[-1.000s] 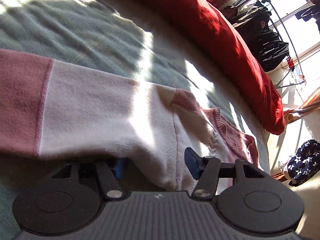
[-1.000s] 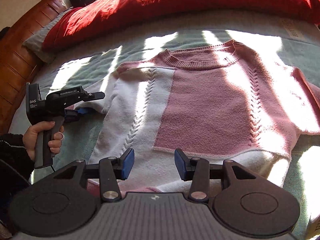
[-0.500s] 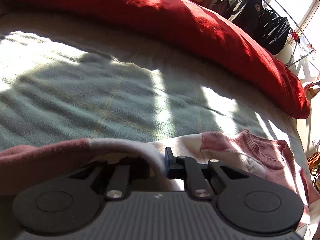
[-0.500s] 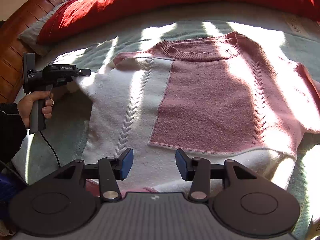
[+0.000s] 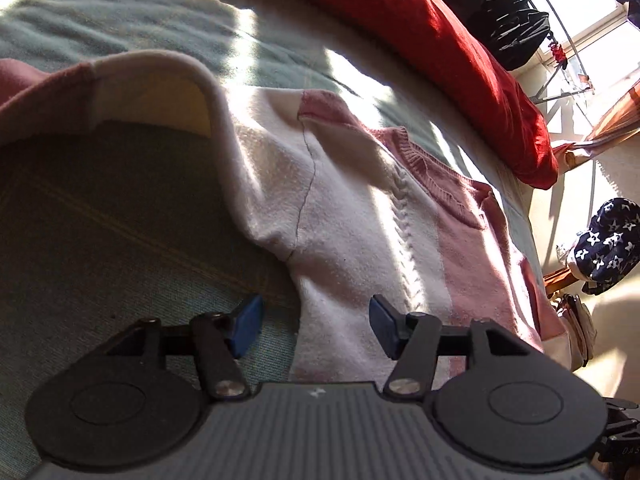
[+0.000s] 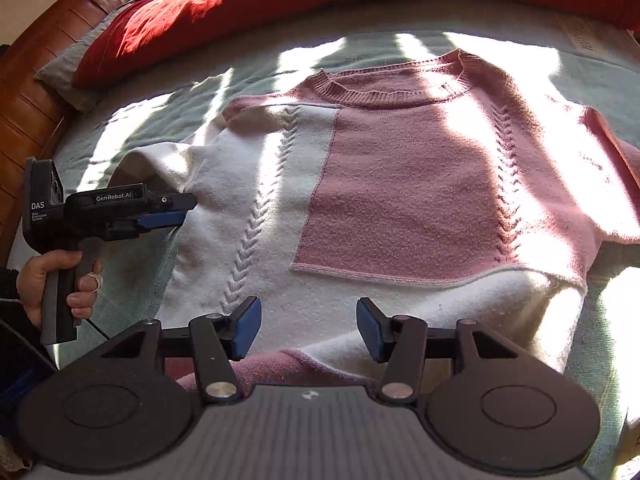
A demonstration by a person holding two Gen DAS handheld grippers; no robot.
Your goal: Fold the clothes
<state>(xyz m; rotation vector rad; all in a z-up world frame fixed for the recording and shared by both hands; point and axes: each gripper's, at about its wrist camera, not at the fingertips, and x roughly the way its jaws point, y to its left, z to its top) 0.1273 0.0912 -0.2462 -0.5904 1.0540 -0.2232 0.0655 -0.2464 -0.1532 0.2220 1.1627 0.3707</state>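
The pink and white sweater lies face up on the bed, and everything here is told from it.

Left of the sweater, a hand holds the left tool. The tip of this tool is at the sweater's left side, just under the left sleeve. Its jaws are opening, and the sweater's side edge lies between the blue pads. The pads do not press on it. The left sleeve stands up in a loose hump beside the body. It is not laid flat over the body.

In the middle, the body of the sweater is spread out wide. No fold shows there.

Below the sweater's bottom edge, the right tool hangs above the hem. Its jaws are opening too, and nothing is held in them.

On the right, the other sleeve lies out to the side.

Behind the sweater is a long red pillow.

The folding has hardly begun. Both sleeves and the body are left to fold.
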